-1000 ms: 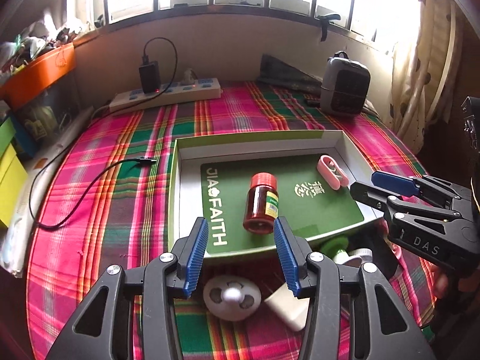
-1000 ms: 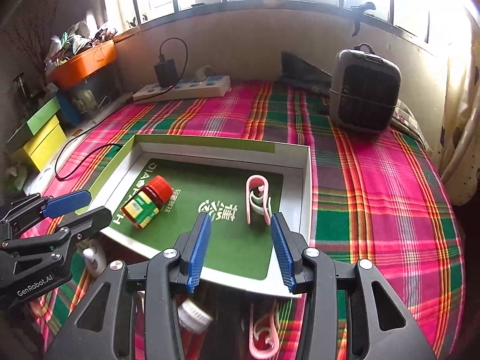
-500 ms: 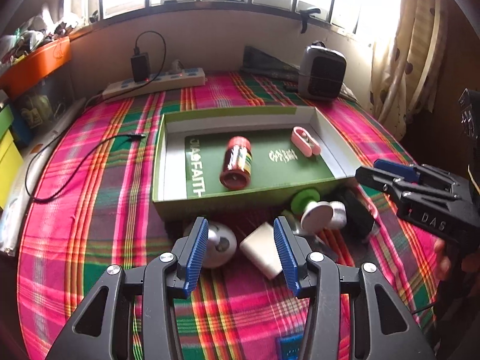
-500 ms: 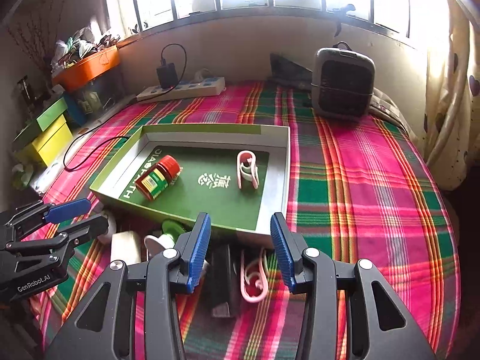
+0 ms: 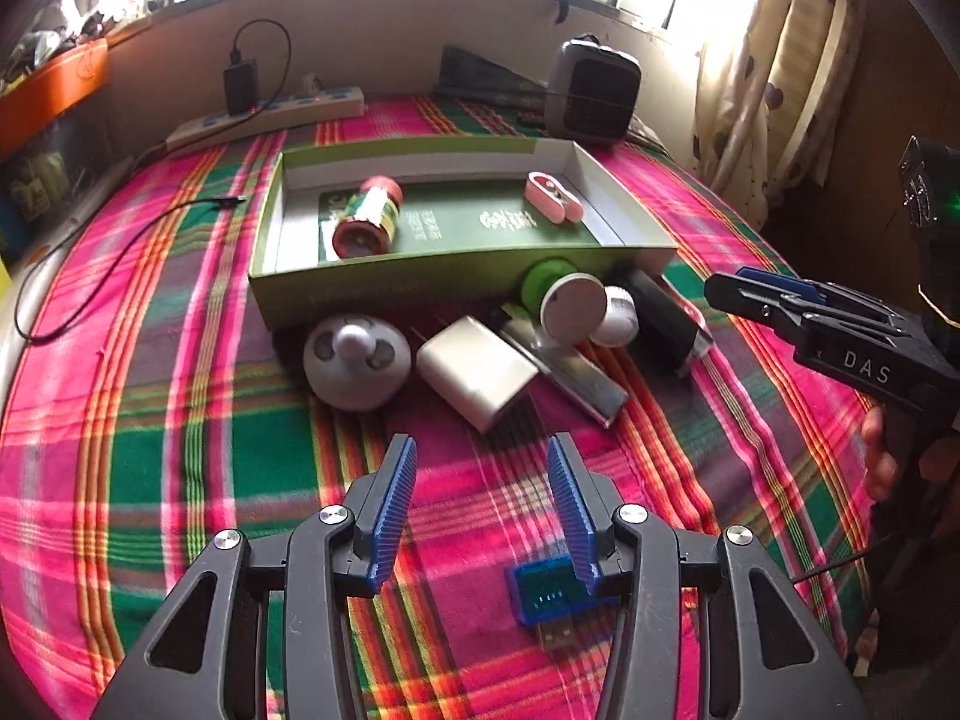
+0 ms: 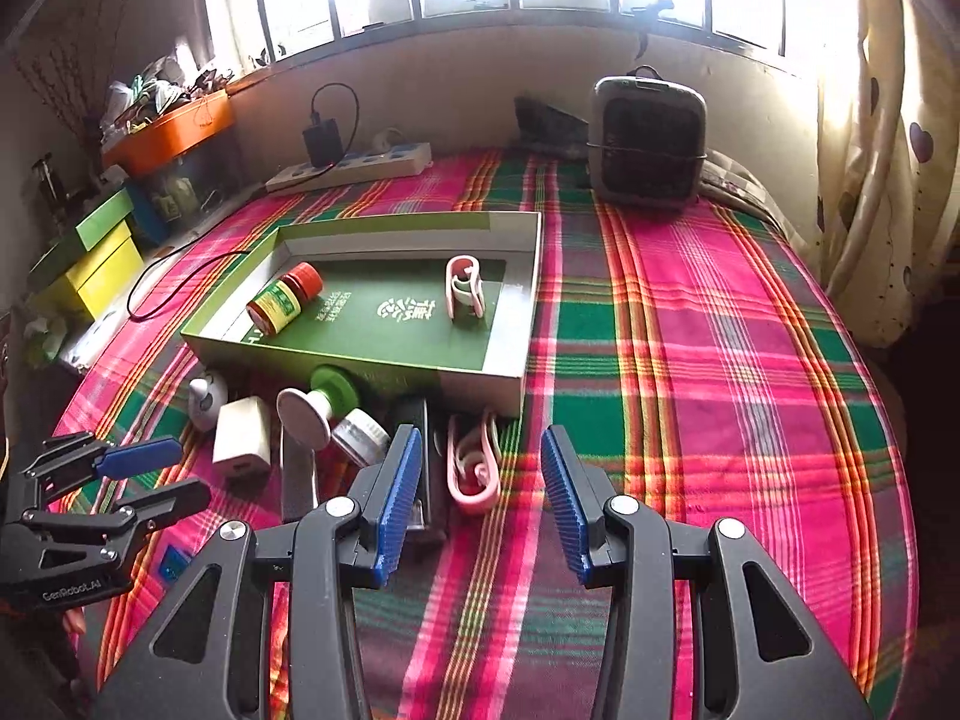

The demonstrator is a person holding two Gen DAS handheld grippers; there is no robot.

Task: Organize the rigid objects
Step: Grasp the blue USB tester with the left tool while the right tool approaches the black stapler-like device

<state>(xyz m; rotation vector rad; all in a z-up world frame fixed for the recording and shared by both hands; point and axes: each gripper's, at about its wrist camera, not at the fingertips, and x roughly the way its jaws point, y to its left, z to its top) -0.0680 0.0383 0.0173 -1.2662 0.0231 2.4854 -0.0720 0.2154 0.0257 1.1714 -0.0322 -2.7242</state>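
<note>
Hovering both grippers, left (image 5: pixel 480 507) and right (image 6: pixel 474 495), with jaws apart and empty, I judged sorting underway: the shallow green cardboard tray (image 6: pixel 360 363) already held two things, and the loose pile (image 5: pixel 480 372) lay just near of it, awaiting pickup.

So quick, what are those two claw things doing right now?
Left gripper: open, fingers holding nothing.
Right gripper: open, fingers holding nothing.
</note>
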